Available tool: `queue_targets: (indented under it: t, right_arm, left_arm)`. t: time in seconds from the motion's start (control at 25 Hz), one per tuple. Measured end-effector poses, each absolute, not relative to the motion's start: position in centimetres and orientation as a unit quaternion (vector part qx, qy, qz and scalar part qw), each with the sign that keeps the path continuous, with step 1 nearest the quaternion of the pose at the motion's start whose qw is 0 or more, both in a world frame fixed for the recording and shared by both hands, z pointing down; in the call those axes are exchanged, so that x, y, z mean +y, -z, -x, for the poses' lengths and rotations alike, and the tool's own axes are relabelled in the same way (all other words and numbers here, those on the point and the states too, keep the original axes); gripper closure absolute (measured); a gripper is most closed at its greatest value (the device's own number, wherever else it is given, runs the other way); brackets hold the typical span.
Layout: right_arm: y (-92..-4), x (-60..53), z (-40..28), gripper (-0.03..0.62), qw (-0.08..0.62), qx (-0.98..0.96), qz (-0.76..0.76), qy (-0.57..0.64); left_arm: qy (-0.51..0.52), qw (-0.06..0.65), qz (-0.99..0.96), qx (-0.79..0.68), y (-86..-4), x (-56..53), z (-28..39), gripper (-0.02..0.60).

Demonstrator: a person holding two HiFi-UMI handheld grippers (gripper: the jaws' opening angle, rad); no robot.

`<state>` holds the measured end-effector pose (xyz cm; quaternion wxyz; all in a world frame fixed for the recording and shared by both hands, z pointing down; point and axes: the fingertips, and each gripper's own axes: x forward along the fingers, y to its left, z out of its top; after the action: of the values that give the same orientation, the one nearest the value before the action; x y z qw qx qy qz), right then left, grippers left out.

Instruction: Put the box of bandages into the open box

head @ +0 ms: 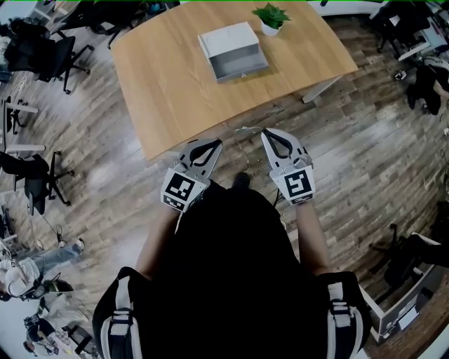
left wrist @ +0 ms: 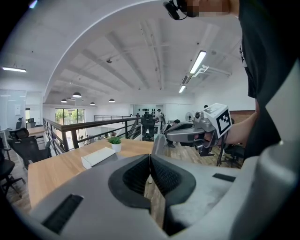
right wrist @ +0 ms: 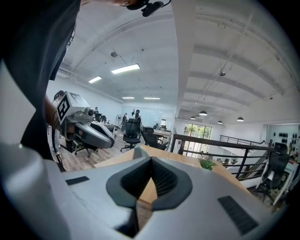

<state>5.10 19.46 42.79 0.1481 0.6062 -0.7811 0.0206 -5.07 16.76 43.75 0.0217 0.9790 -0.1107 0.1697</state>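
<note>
Bandage box: not visible in any view, so its place can't be given; nothing on the bench reads as it.

Left hand-held gripper (head: 210, 148): jaws closed, ribbed dark pads meeting at the tips, nothing between them. Right hand-held gripper (head: 273, 139): same, closed and empty. Both are held level in front of the person, side by side, near each other but apart, over the floor (head: 365, 147) just short of the bench edge. Grey plastic bodies, marker cube at the rear of each.

Bench (head: 168, 84): at 12 o'clock from both hand-held grippers. Light wood top, smooth, rounded corners.

Open box (head: 232, 50): on the bench at 12 o'clock, far side. Rectangular and shallow, white outside, grey inside; a white flap or lid lies along its 9 o'clock side. Interior looks empty.

Potted plant (head: 272, 17): at 1 o'clock of the open box, near it but not touching. Small green leaves, white pot.

Office chairs (head: 49, 52): around 10 o'clock, well apart from the bench. Floor is wood plank.

Handling guess: a bandage carton is likely light, thin card and easy to crush, with slightly slick faces. Take it across the two narrow sides near the middle with a light squeeze, and lower it flat into the open box.
</note>
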Motion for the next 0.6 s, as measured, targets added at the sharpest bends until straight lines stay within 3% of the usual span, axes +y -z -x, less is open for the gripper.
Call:
queue_targets:
  t: [0.6]
  right_arm:
    - [-43.4, 18.2, -8.8, 0.569, 0.149, -0.782, -0.605, -0.025]
  left_arm:
    - [-0.175, 0.013, -0.981, -0.087, -44.1, 15.9, 0.2, 0.558]
